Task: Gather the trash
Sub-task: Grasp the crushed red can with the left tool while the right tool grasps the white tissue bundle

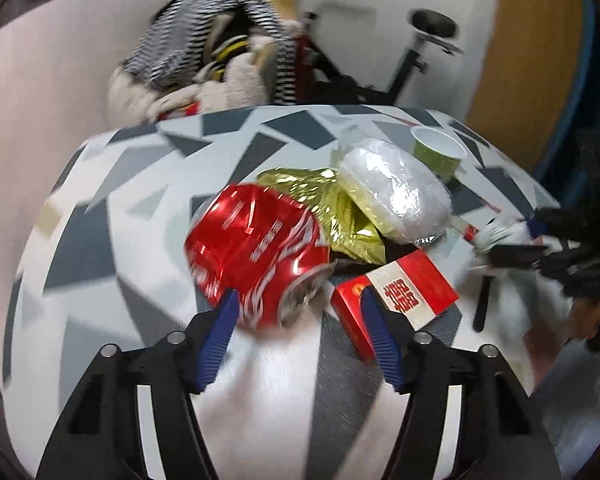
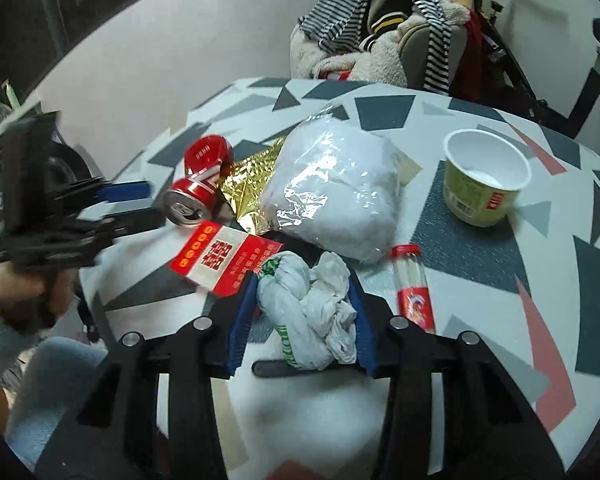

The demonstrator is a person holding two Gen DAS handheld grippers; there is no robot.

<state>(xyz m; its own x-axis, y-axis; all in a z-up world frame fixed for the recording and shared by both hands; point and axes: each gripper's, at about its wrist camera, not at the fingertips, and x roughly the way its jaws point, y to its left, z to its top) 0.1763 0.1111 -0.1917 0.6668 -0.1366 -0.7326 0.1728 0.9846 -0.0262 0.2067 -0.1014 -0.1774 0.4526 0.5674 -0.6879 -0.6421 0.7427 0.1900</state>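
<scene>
A crushed red soda can (image 1: 256,248) lies on its side on the patterned table (image 1: 112,208). Its near end sits between the blue pads of my left gripper (image 1: 298,298), which stands open: the left pad is at the can's edge, while the right pad is clear of it, in front of a red and white box (image 1: 412,292). In the right wrist view, my right gripper (image 2: 303,282) is shut on a crumpled white wad with green print (image 2: 308,308). The left gripper (image 2: 152,200) shows there just short of the can (image 2: 196,192).
Behind the can lie a gold foil wrapper (image 2: 252,184) and a white plastic-wrapped bundle (image 2: 336,196). A green paper cup (image 2: 484,180) stands upright at the right, and a clear red-capped tube (image 2: 412,284) lies beside my right gripper. A clothes-covered chair (image 2: 380,40) stands beyond the table.
</scene>
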